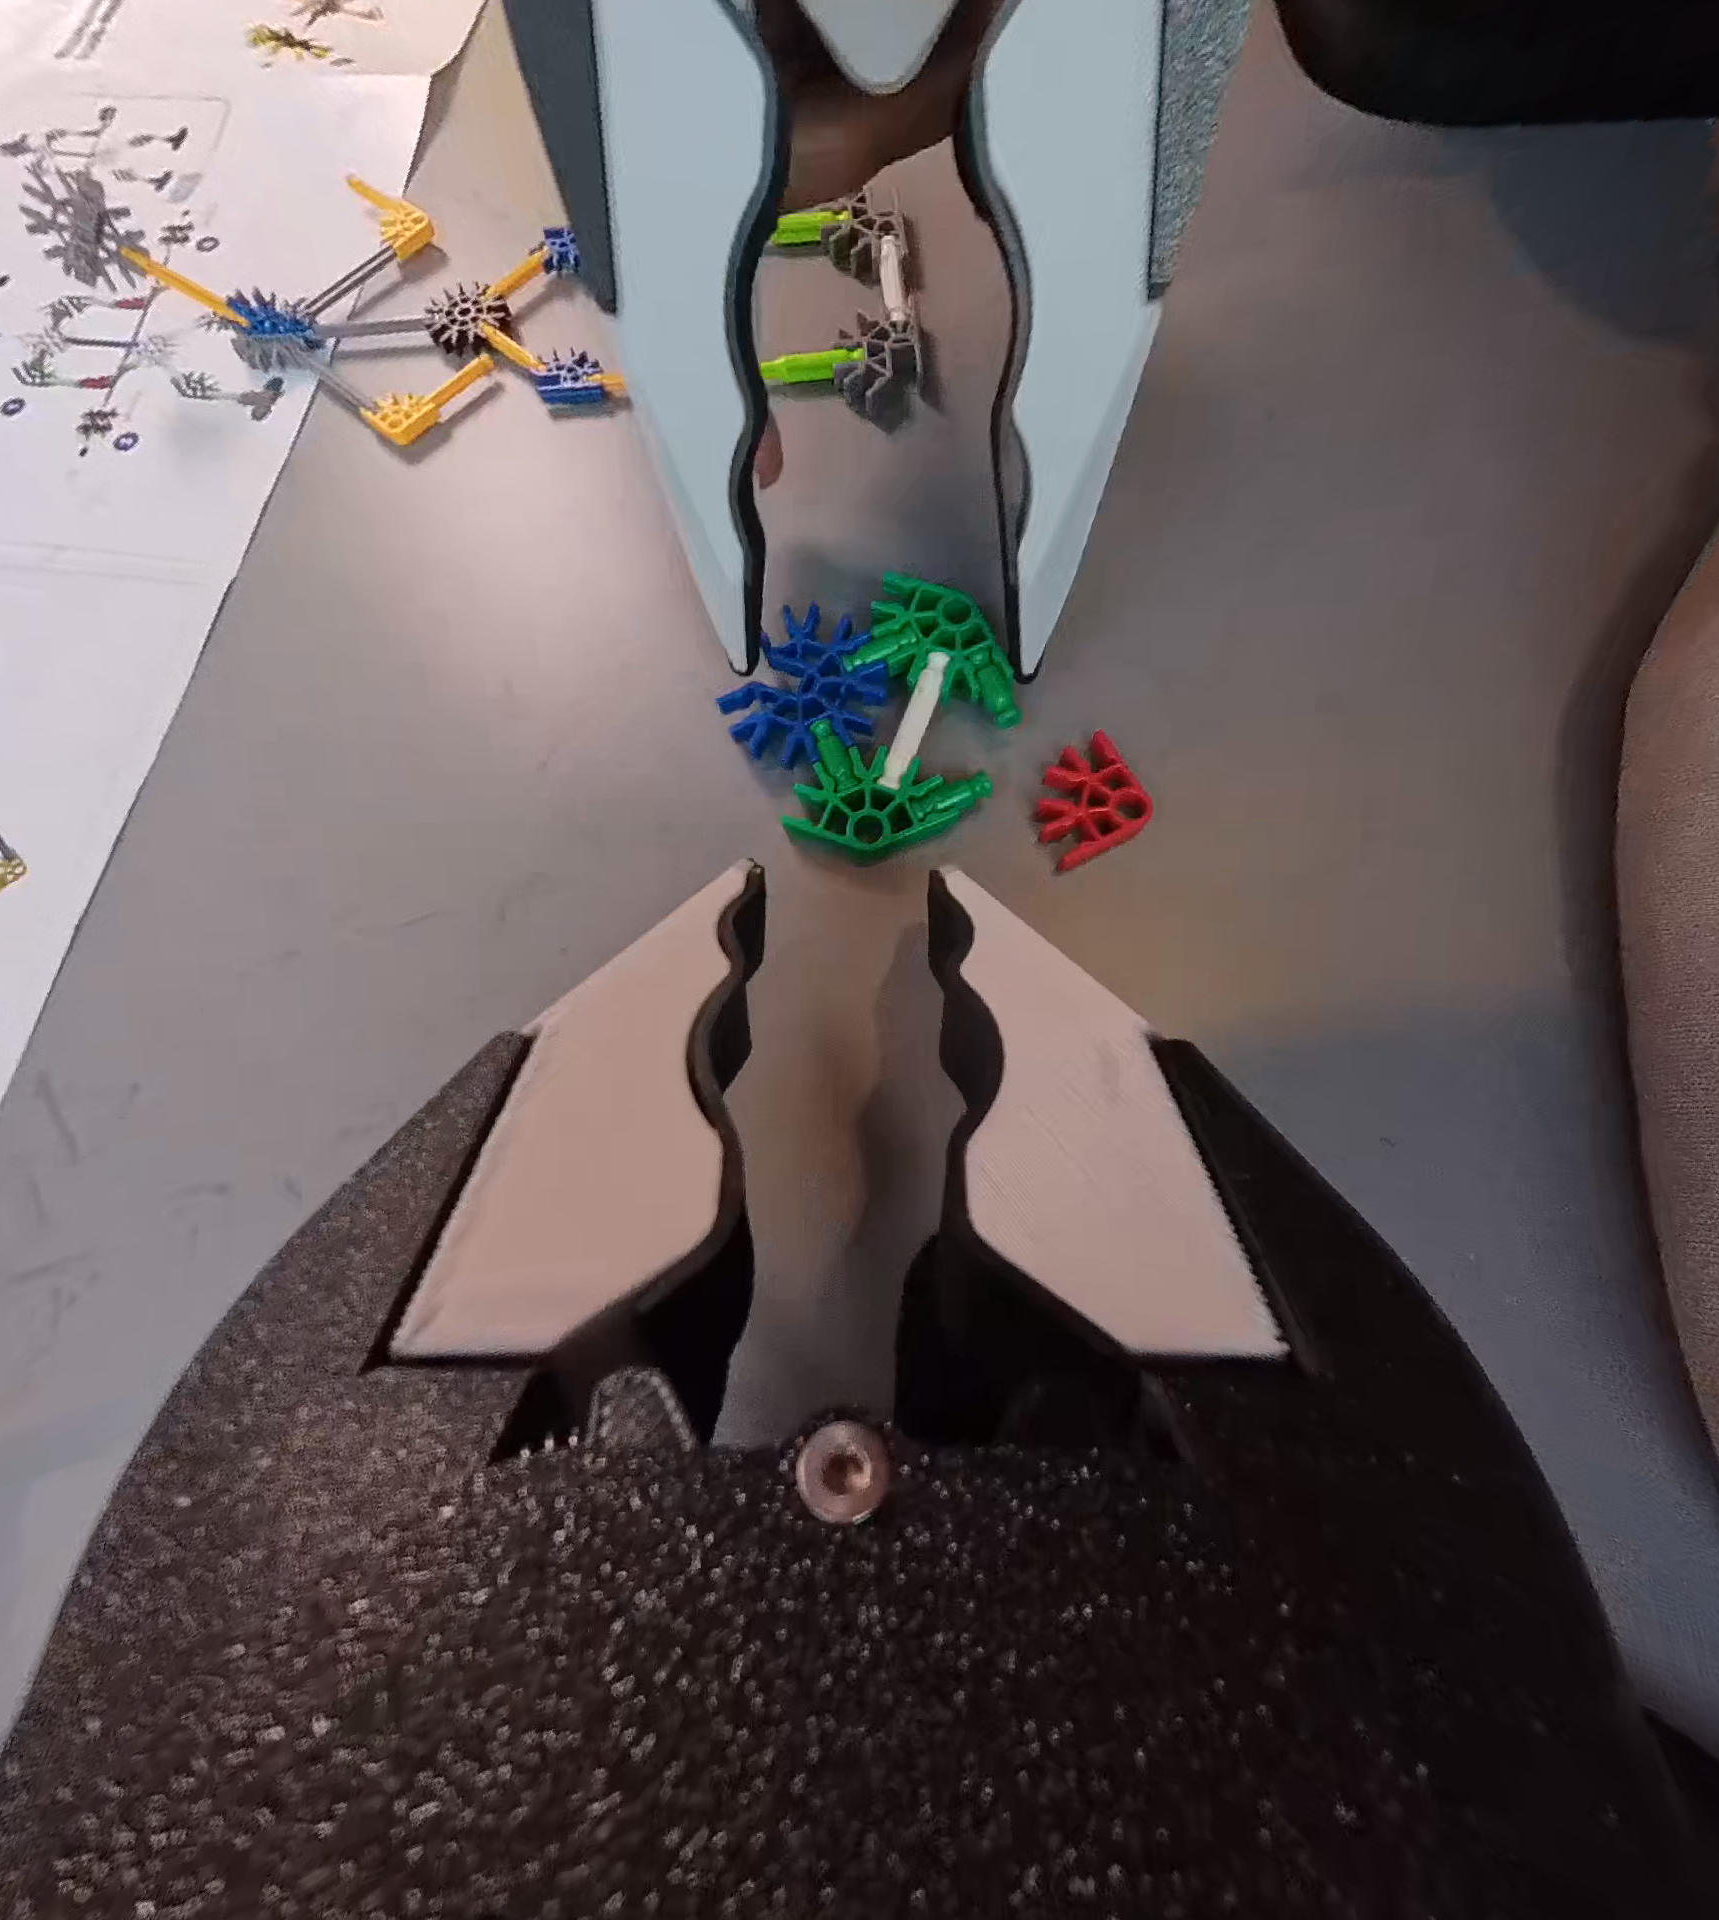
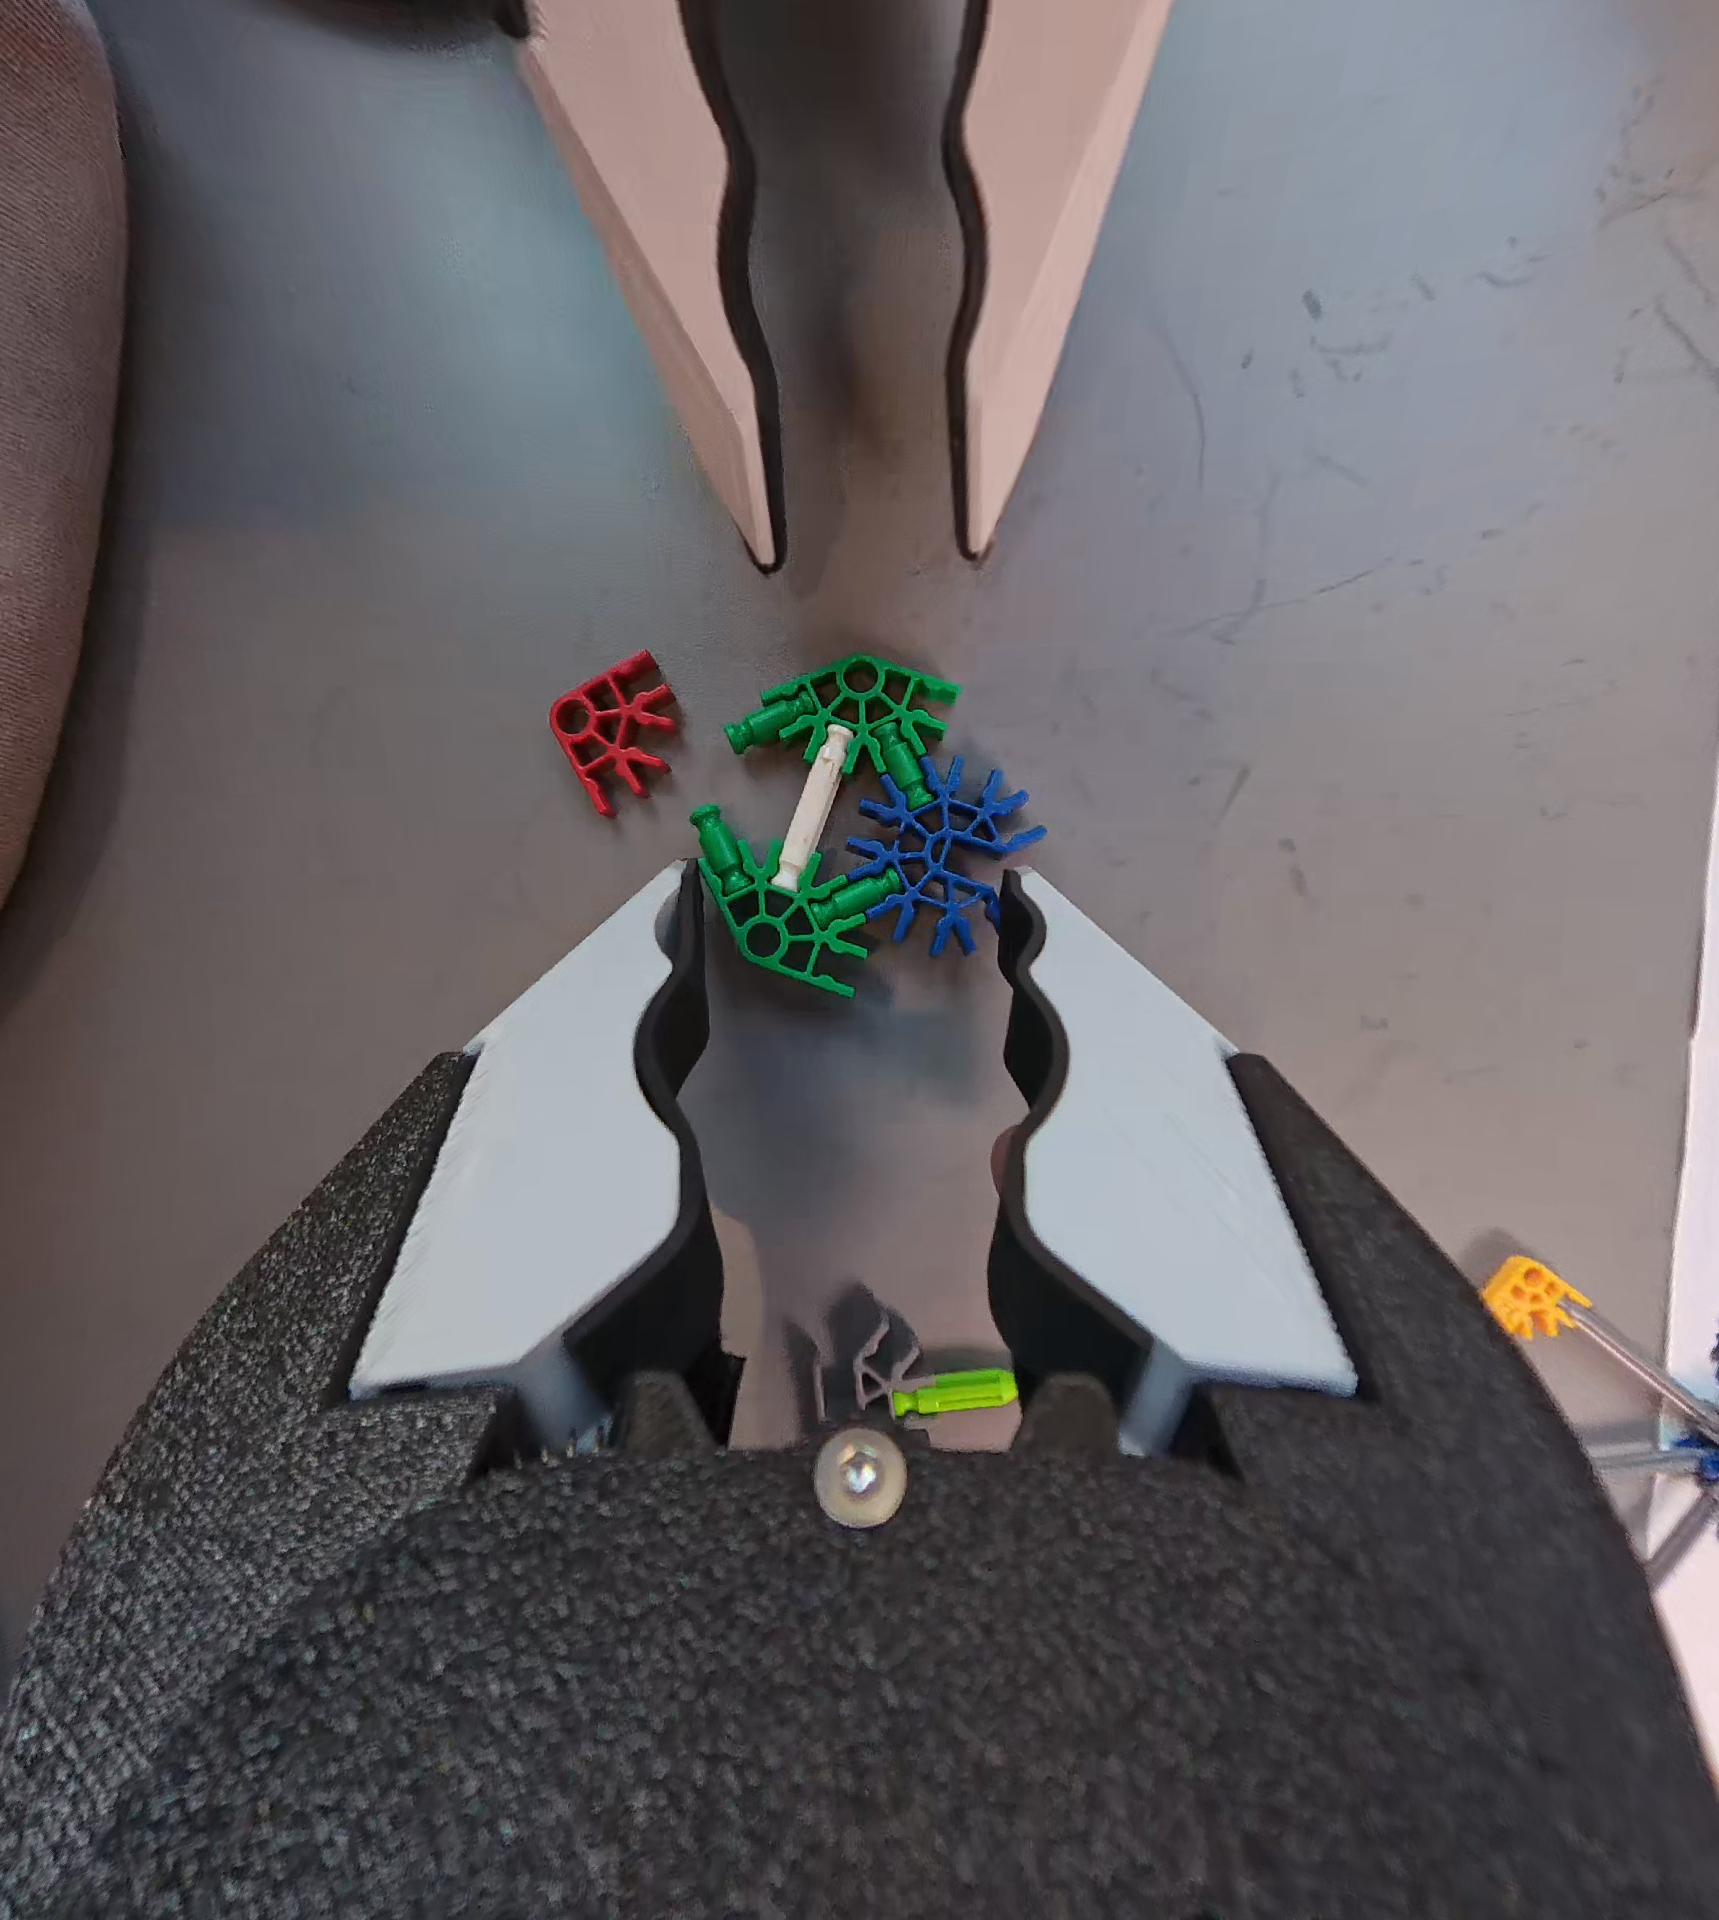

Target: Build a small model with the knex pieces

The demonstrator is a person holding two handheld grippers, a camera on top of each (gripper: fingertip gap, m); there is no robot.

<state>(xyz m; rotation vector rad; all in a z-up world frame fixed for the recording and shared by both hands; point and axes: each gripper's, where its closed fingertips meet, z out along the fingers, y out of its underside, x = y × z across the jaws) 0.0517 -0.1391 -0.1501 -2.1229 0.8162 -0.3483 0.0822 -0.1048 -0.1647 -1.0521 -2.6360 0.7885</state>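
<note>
While both tongs point at each other over the grey table point(image 1: 1302, 623), a small bunch of toy building pieces lies between them. The left gripper point(image 1: 844, 878), with pinkish fingers, is spread apart and holds nothing. Its tips stop just short of the green piece point(image 1: 870, 816) nearest to it. A white rod point(image 1: 912, 727) joins that piece to a second green piece point(image 1: 943, 634). A blue snowflake piece point(image 1: 808, 696) sits tight against them. A red corner piece point(image 1: 1094, 800) lies near, off to one side and apart from the bunch.

Across from it, the right gripper point(image 2: 850, 883), with pale blue fingers, is also spread wide and empty. One of its tips is at the edge of a green piece, and the other is just beside the blue snowflake; I cannot tell if they touch.

Farther off, the left wrist view shows two grey pieces with lime rods point(image 1: 860, 301) behind the right gripper. It also shows a yellow, blue and grey toy frame point(image 1: 419, 332) beside a white instruction sheet point(image 1: 55, 520). The right wrist view shows only a bit of those, low under its own fingers and at the picture's edge.
</note>
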